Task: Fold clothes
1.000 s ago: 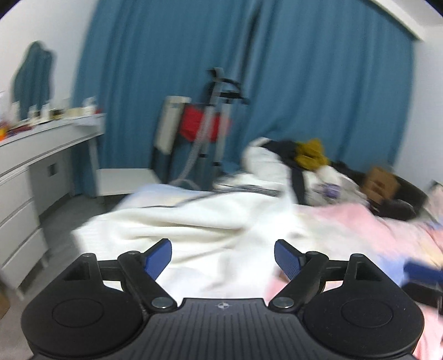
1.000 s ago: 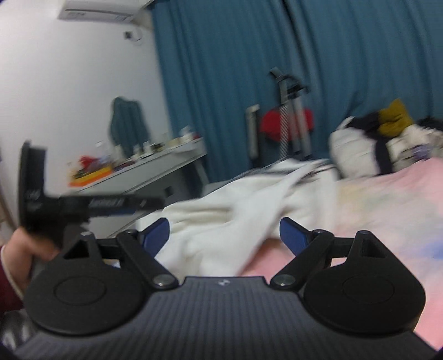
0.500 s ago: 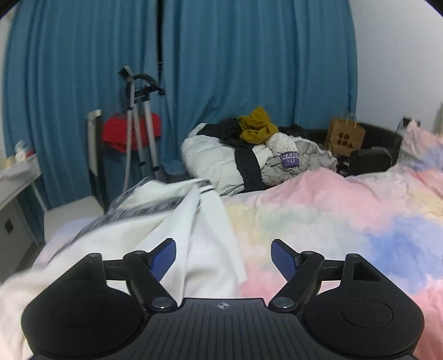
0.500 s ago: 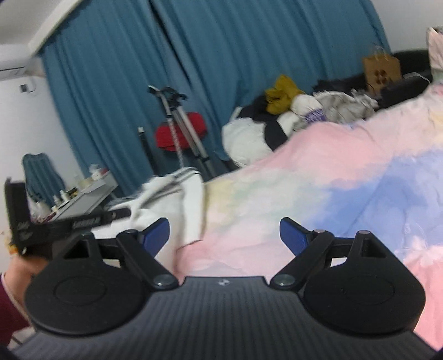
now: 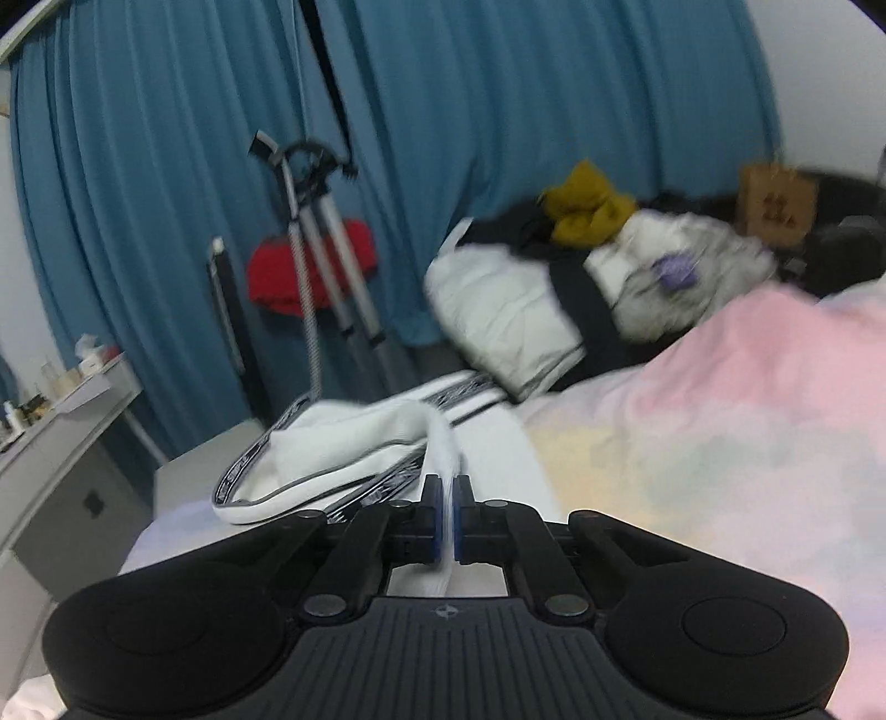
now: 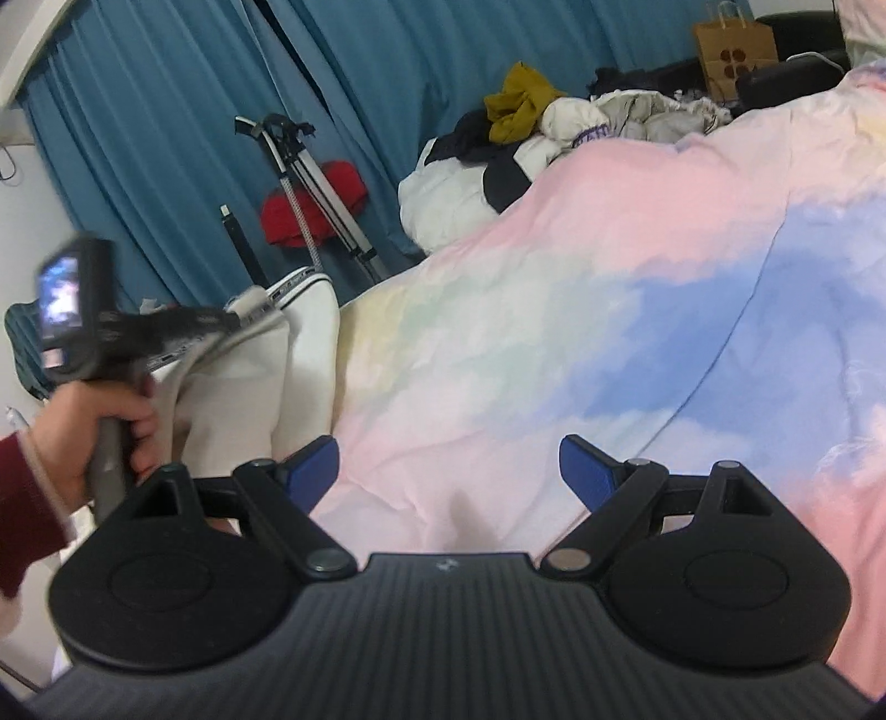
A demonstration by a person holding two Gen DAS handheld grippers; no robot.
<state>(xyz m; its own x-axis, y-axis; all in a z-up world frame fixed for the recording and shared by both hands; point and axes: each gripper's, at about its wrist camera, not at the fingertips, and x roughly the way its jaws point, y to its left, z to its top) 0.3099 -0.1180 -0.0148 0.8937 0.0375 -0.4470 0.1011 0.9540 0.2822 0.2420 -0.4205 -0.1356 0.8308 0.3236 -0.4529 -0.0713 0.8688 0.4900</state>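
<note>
A white garment (image 5: 354,443) with black-and-white patterned trim lies at the left edge of the pastel bedspread (image 5: 720,421). My left gripper (image 5: 447,518) is shut on a fold of its white cloth, which runs up between the blue pads. In the right wrist view the same garment (image 6: 249,376) hangs beside the bed, with the left gripper (image 6: 235,317) pinching its top edge and a hand (image 6: 105,426) in a dark red sleeve on the handle. My right gripper (image 6: 448,468) stands open over the bedspread (image 6: 554,332), nothing between its fingers.
A heap of clothes (image 6: 526,144) with a mustard piece on top sits at the far end of the bed. A tripod (image 5: 326,266) with a red item stands before blue curtains (image 5: 498,138). A grey desk (image 5: 61,432) is at left, a paper bag (image 6: 733,50) at the far right.
My left gripper went from open to shut on the white garment's edge. Both views swung from the desk side towards the bed, and the right gripper came down over the bedspread, still open.
</note>
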